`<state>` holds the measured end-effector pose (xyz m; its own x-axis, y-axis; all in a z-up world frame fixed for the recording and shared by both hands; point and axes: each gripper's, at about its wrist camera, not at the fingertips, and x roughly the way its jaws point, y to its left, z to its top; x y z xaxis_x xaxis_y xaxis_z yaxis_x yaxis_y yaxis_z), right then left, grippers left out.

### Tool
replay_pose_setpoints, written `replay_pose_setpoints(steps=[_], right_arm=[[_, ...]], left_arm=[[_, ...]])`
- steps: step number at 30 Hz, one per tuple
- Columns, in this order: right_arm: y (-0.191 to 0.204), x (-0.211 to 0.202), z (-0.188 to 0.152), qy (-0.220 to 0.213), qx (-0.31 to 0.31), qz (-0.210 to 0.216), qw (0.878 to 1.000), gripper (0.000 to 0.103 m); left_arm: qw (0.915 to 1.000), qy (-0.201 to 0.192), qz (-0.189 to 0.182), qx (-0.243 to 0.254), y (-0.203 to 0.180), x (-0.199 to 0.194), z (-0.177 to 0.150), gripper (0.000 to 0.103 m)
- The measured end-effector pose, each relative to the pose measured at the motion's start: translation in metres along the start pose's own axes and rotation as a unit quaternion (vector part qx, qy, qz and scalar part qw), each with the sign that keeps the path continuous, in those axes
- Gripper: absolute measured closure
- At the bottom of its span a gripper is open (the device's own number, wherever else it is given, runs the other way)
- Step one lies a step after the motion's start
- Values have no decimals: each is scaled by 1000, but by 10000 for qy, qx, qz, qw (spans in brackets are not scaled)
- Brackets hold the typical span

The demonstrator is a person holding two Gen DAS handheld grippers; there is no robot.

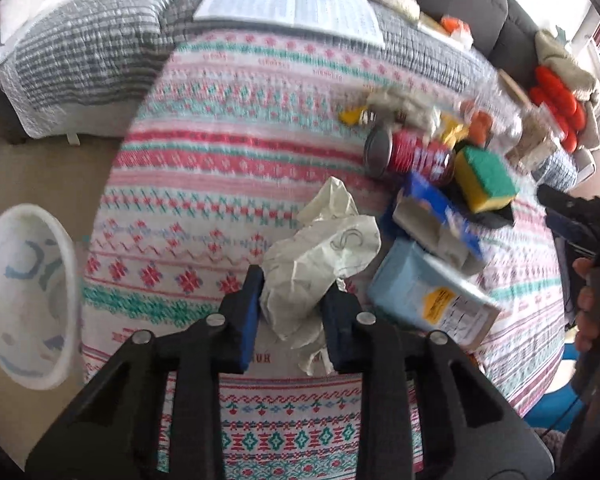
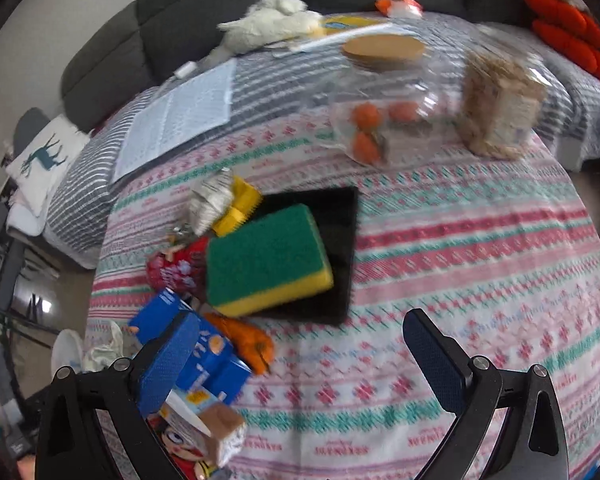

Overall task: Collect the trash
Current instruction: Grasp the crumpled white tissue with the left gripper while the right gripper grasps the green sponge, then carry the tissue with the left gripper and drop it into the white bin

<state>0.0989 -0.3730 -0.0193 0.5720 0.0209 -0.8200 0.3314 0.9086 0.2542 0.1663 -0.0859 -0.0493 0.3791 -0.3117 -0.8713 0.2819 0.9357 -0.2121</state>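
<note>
My left gripper (image 1: pixel 290 308) is shut on a crumpled white paper wrapper (image 1: pixel 320 256), held just above the patterned tablecloth (image 1: pixel 204 184). A white trash bin (image 1: pixel 24 304) stands on the floor at the left. Other litter lies to the right: a red can (image 1: pixel 412 154), a torn blue carton (image 1: pixel 436 216), a light blue box (image 1: pixel 424 292). My right gripper (image 2: pixel 300 356) is open and empty over the cloth; the blue carton (image 2: pixel 204 356) lies by its left finger. An orange wrapper (image 2: pixel 248 340) lies next to it. The right gripper shows at the edge of the left wrist view (image 1: pixel 568 208).
A green and yellow sponge (image 2: pixel 268 260) sits on a black tray (image 2: pixel 340 232). A glass jar (image 2: pixel 388 108) with a wooden lid and a clear bag of cereal (image 2: pixel 500 108) stand at the far side. A grey quilted sofa (image 1: pixel 92 48) with an open booklet (image 1: pixel 292 4) lies beyond the table.
</note>
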Motion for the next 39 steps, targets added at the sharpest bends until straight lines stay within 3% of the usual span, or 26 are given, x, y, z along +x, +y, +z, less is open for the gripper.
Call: replay_pose_setpoints(steps=[3,7,17,18,20,21,26,31,39], right_arm=[[10,7,7,-90,-118,185,9997,0],[18,22,15,-171,-212,90,9996,0],[39,66,13,149,-976,-638,9931,1],[41,71,12,195,-1076,-674,9917,3],[44,78,10,271,-1230,-657,9899,17],[44,80,9,314,-1244,-661,9895,18],[45,68,8,278,-1151,-564,9914,23],[47,38,4,260,-1036,-728,9916,23],[63,-15,-12,106,-980,-471,9940,23]], left_arm=[[9998,-212,36,-43,4,-10,6,73],[9992,-356,14,-186,16,-19,10,73],[9989,-349,-35,-311,20,-25,6,73],[9989,-347,-40,-312,20,-25,6,73],[9988,-364,-57,-328,20,-28,5,73],[9987,-374,-60,-335,21,-29,4,73],[9984,-466,-29,-328,23,-39,1,73],[9979,-501,41,-399,31,-48,-2,73],[9962,-668,137,-543,53,-71,-16,73]])
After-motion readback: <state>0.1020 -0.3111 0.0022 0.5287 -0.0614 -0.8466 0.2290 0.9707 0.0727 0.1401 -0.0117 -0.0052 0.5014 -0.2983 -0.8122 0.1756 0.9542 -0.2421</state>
